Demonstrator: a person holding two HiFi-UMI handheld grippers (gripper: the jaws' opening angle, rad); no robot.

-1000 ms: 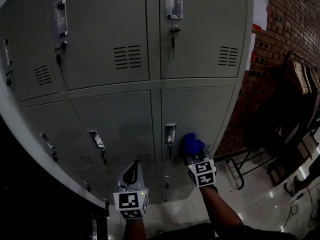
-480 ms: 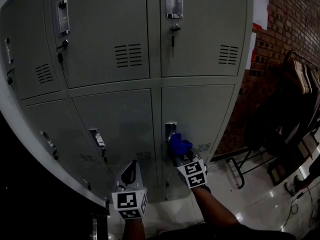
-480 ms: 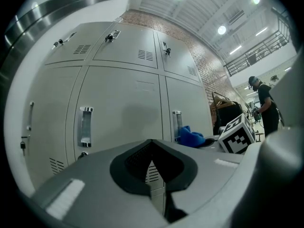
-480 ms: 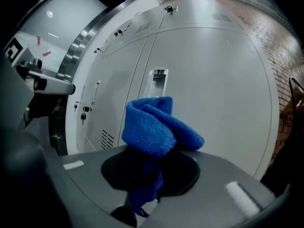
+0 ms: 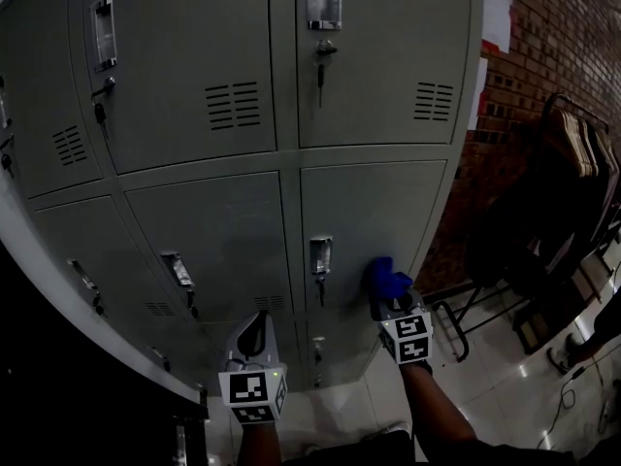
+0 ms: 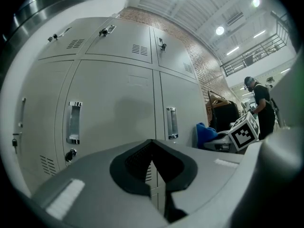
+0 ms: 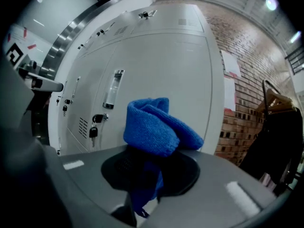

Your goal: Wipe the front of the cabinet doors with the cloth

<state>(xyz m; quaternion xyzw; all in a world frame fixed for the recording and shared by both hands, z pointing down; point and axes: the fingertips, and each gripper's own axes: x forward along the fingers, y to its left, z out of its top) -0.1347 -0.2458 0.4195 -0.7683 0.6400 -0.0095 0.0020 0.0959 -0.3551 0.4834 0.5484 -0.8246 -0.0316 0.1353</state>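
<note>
left gripper [image 5: 255, 326]: jaws together, nothing between them. it hangs low in front of the bottom row of doors, apart from the metal.
lower middle door [image 5: 223, 236]: no cloth near it.
handle [image 5: 320, 256]: on the lower right door [image 5: 388, 197], with a key [image 5: 320, 292] hanging just under it.
cloth [image 5: 386, 278]: blue, bunched, just right of that handle, at the door face. contact looks likely but i cannot confirm it.
right gripper [image 5: 391, 299]: jaws clamped on the cloth's lower fold, with most of the wad standing free above them.
risks, as i judge them:
- a leftward sweep snags the wad on the handle or key.
- drag on the paint pulls the fold out of the narrow grip.
- pressing too hard brings the hard jaw tips onto the door.
</note>
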